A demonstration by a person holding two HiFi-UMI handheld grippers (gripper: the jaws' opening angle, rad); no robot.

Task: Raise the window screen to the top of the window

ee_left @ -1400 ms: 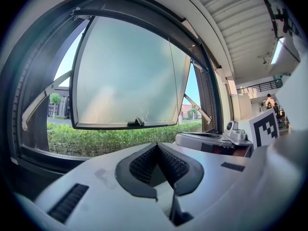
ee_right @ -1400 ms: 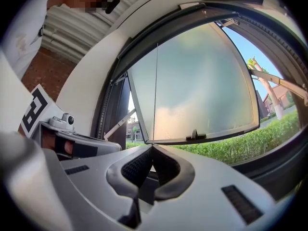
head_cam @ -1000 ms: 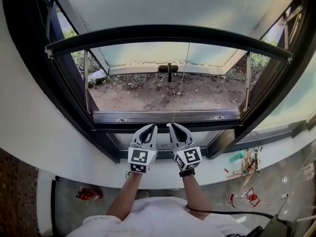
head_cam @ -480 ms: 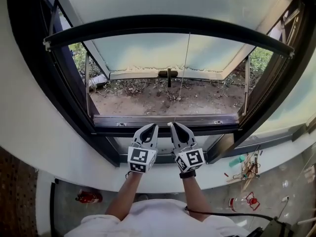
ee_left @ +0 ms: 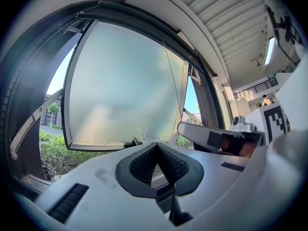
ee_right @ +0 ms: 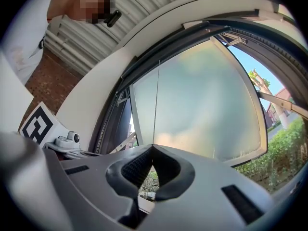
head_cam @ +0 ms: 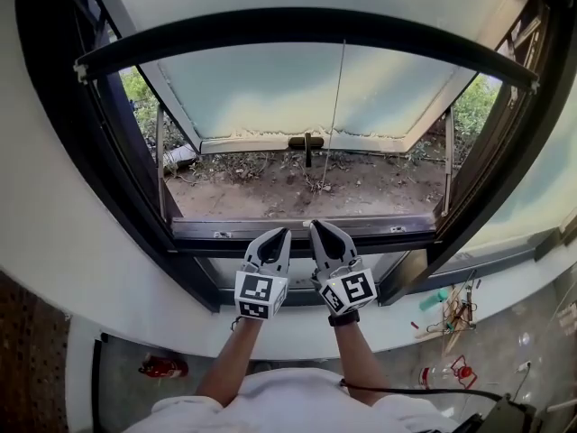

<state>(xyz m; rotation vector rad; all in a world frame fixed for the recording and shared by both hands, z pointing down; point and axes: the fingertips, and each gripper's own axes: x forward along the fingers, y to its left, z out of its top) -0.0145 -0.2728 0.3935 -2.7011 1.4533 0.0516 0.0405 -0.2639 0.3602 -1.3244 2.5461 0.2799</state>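
Note:
The window screen's dark bottom bar (head_cam: 306, 25) arches across the upper part of the window opening in the head view. A thin pull cord (head_cam: 335, 106) drops from it to my right gripper (head_cam: 312, 226), which is shut on the cord's lower end. In the right gripper view the cord (ee_right: 156, 100) runs straight down into the closed pads of my right gripper (ee_right: 153, 148). My left gripper (head_cam: 283, 233) sits just to the left of it, above the sill, shut with nothing between its pads (ee_left: 144, 165). The cord (ee_left: 171, 81) also shows in the left gripper view.
Beyond the frame, a frosted glass pane (head_cam: 297, 88) with a dark handle (head_cam: 306, 142) is swung outward on side stays (head_cam: 160, 161) over bare dirt (head_cam: 297, 188). A white sill (head_cam: 135, 305) curves below. A red object (head_cam: 158, 365) and clutter (head_cam: 451, 314) lie on the floor.
The screen's bottom bar has climbed higher in the window, exposing more of the opening. Both grippers have risen slightly, the right still closed on the cord.

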